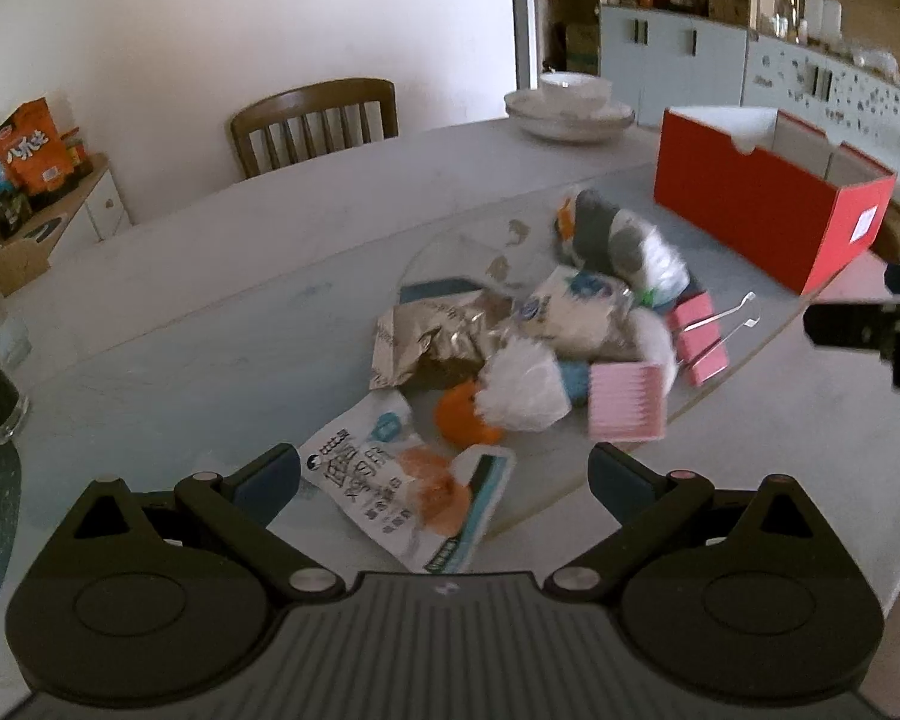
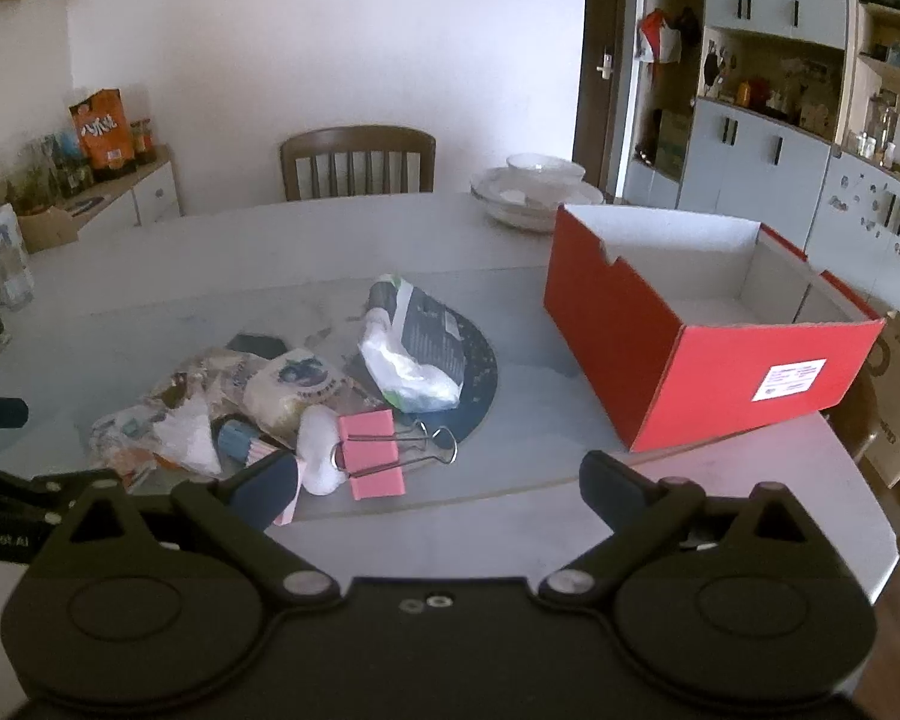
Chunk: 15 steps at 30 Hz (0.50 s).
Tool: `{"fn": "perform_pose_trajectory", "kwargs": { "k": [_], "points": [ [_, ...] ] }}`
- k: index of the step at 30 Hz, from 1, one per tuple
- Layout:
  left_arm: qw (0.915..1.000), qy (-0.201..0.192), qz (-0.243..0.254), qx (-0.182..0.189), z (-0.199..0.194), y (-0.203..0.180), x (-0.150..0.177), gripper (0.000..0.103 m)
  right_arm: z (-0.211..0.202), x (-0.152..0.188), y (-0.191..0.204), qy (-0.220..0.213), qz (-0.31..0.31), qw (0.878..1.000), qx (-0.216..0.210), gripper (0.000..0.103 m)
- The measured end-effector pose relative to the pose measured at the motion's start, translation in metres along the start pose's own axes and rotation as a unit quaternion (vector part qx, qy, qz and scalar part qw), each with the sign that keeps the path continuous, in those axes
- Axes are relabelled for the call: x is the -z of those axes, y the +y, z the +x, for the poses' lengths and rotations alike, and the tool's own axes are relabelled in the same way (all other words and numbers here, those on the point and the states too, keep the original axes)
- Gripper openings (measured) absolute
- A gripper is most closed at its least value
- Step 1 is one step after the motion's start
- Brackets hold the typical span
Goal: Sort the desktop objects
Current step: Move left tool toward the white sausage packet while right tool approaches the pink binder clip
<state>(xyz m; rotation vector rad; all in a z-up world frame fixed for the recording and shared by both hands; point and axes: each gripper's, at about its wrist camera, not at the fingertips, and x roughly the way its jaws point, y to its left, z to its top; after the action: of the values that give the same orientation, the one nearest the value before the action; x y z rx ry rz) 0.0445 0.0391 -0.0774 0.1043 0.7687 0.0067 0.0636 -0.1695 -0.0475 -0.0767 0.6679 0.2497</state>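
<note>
Grippers: my left gripper (image 1: pixel 444 480) and right gripper (image 2: pixel 438 489) gape wide, empty | next: I'd pinch the pink clip (image 2: pixel 371 453), nearest the red box (image 2: pixel 690 360), by its body, not its wire handles.

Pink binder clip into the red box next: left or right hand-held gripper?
Probably right. The right hand-held gripper is open with the pink binder clip just ahead and the red box on its side. The left hand-held gripper faces a snack wrapper.
</note>
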Motion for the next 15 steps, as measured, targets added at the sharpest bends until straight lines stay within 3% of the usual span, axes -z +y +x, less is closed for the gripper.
{"fn": "perform_pose_trajectory", "kwargs": {
  "k": [15],
  "points": [
    [0.9994,0.025,0.017,-0.018,0.038,0.010,0.001,0.102,0.061,-0.010,0.013,0.022,-0.022,1.000,-0.002,0.093]
  ]
}}
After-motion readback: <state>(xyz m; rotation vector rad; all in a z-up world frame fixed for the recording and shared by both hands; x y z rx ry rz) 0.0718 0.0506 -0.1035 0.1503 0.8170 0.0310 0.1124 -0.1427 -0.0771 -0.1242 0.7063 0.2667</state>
